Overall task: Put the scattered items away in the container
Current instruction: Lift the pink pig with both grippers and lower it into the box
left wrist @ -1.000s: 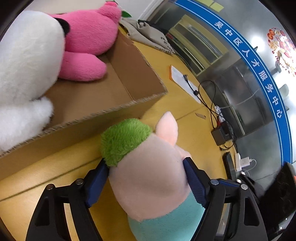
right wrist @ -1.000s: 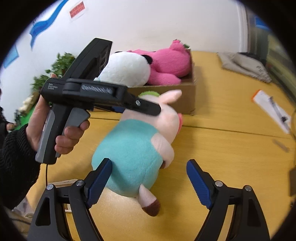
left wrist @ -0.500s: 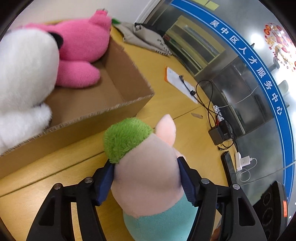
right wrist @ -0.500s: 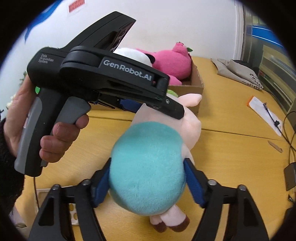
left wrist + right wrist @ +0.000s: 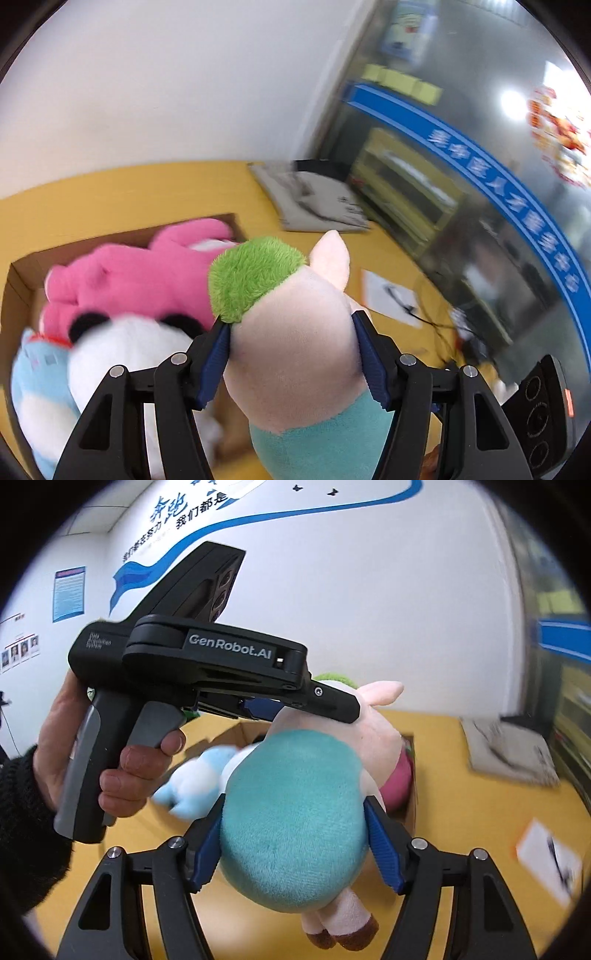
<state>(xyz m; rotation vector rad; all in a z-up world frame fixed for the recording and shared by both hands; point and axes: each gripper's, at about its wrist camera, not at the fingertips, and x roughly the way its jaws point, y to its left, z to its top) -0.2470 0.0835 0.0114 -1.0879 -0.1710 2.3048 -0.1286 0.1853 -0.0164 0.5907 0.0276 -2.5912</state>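
A plush pig (image 5: 291,350) with a pink head, green tuft and teal body is held in the air by both grippers. My left gripper (image 5: 291,354) is shut on its head. My right gripper (image 5: 293,845) is shut on its teal body (image 5: 291,819). The left gripper's black body (image 5: 207,664) shows in the right wrist view above the pig. Below and beyond the pig is the cardboard box (image 5: 22,269), holding a pink plush (image 5: 140,280), a white panda plush (image 5: 122,354) and a light blue plush (image 5: 33,391).
The box stands on a yellow wooden table (image 5: 92,199). A grey cloth (image 5: 314,199) lies at the table's far right. A paper with a cable (image 5: 391,299) lies right of the box. A glass wall with a blue band (image 5: 480,166) is at right.
Both grippers have lifted the pig off the table and carried it up over the box. The right gripper closed on the pig's teal body during this second.
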